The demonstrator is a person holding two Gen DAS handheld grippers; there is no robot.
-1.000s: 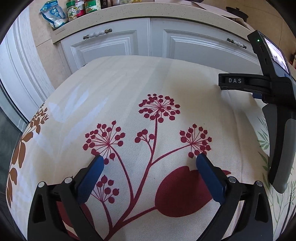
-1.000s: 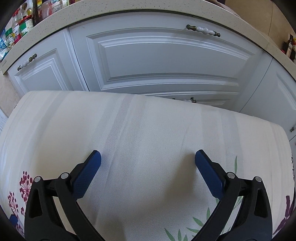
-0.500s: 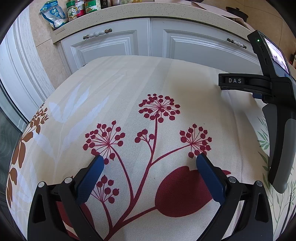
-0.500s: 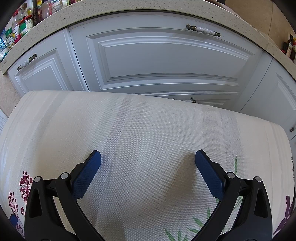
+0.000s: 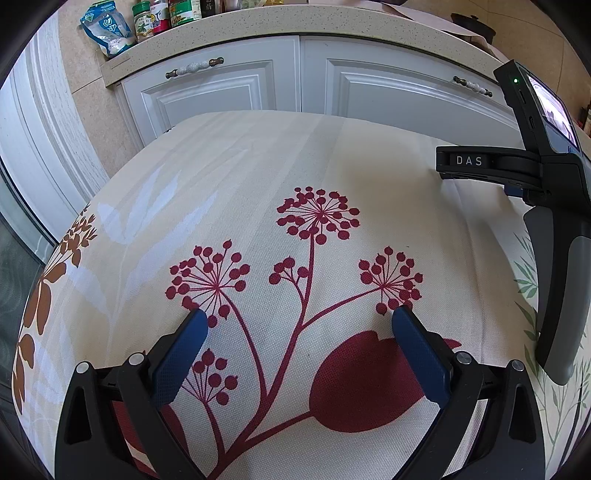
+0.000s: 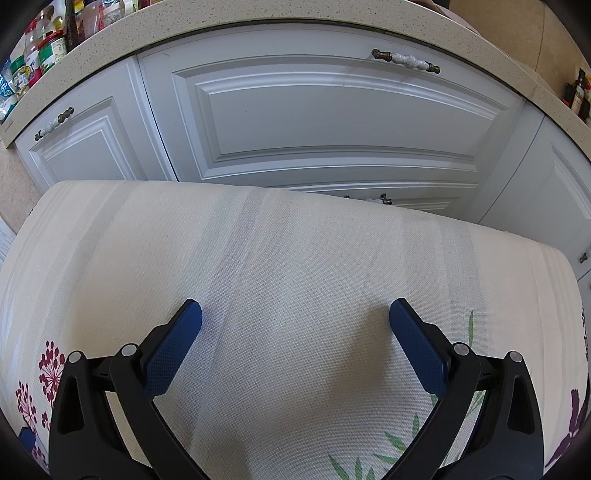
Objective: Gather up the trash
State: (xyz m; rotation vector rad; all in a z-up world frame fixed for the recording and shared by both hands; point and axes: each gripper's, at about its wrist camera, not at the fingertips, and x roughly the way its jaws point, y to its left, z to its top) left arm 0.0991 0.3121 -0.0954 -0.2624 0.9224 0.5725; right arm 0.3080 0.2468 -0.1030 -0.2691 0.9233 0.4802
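Left gripper [image 5: 295, 317] is hovering low over the tablecloth [image 5: 258, 192], jaws standing wide apart, nothing between the blue pads [image 5: 177, 354]. It is sitting above the red flower print [image 5: 317, 218], with the big red tulip shape [image 5: 365, 384] just under the right-hand pad.

Right gripper [image 6: 295, 310] is hanging over a plain pale stretch of the same cloth [image 6: 295, 258], jaws likewise spread wide and empty. Green leaf print [image 6: 406, 446] is showing near its lower right. From the left wrist view, the right gripper's body [image 5: 554, 206] is reaching in along the right edge, marked "DAS", a small lit screen on top.

White cabinet doors [image 6: 332, 110] are standing just behind the table's far edge, under a speckled countertop [image 5: 295, 26]. Jars and a blue-white packet [image 5: 107, 33] are sitting on the counter at the left end.

No trash is showing anywhere on the cloth in either view; cannot tell where it is lying.
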